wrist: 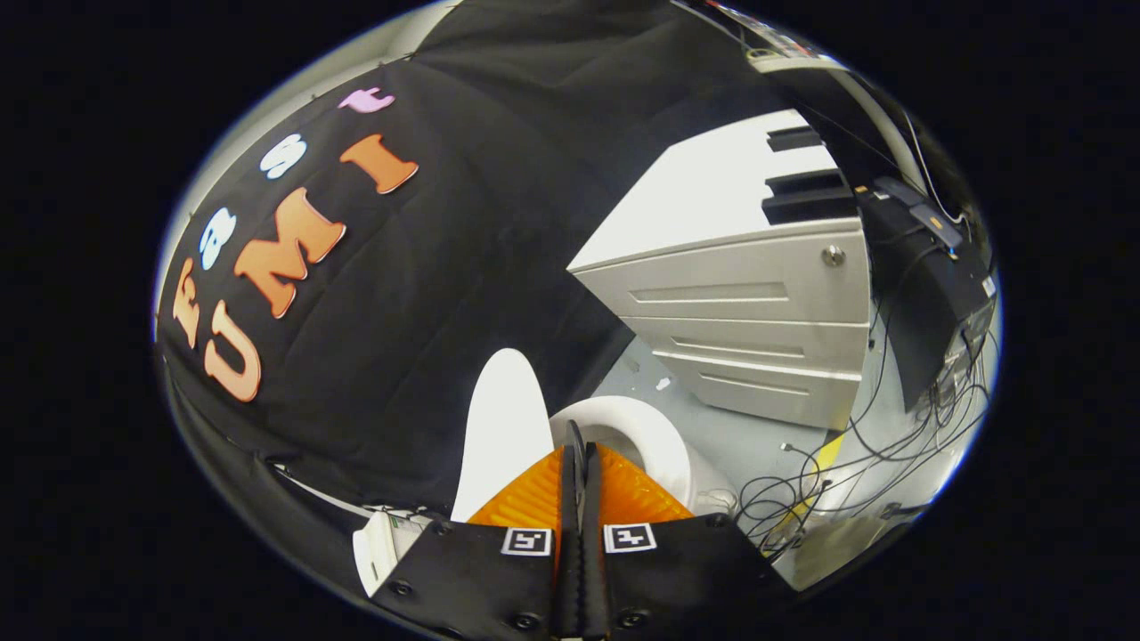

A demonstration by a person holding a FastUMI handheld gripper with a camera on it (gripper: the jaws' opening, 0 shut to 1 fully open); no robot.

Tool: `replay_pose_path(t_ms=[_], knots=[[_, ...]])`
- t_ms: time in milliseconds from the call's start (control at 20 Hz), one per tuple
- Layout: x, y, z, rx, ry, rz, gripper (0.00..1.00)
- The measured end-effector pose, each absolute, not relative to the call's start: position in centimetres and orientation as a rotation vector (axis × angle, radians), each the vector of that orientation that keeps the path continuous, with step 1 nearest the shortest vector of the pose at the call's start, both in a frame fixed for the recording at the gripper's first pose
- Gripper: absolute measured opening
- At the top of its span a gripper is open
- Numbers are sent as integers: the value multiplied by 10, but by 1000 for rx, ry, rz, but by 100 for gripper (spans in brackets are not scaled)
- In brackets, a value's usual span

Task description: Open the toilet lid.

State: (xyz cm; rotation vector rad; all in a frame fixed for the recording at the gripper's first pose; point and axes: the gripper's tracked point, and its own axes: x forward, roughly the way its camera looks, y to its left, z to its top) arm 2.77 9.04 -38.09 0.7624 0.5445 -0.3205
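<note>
drawer cabinet (766, 329) well beyond toilet, on floor | toilet lid (500, 427) raised upright, just beside toilet seat ring (655, 436) | gripper (579, 463) closed on nothing, fingertips just before toilet rim | cables (828, 481) beside toilet

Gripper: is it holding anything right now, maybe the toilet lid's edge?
Nothing is held. The gripper has its fingers closed together with nothing between them; the raised toilet lid stands free just ahead of them, beside the bowl.
</note>
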Motion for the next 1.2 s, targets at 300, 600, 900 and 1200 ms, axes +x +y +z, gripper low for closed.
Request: replay_pose_path(t_ms=[300,600,900,1200], knots=[[46,150,-314,670,475,-131,8],[49,216,-263,522,430,3,8],[40,267,-229,429,392,53,8],[24,332,-195,271,360,109,8]])
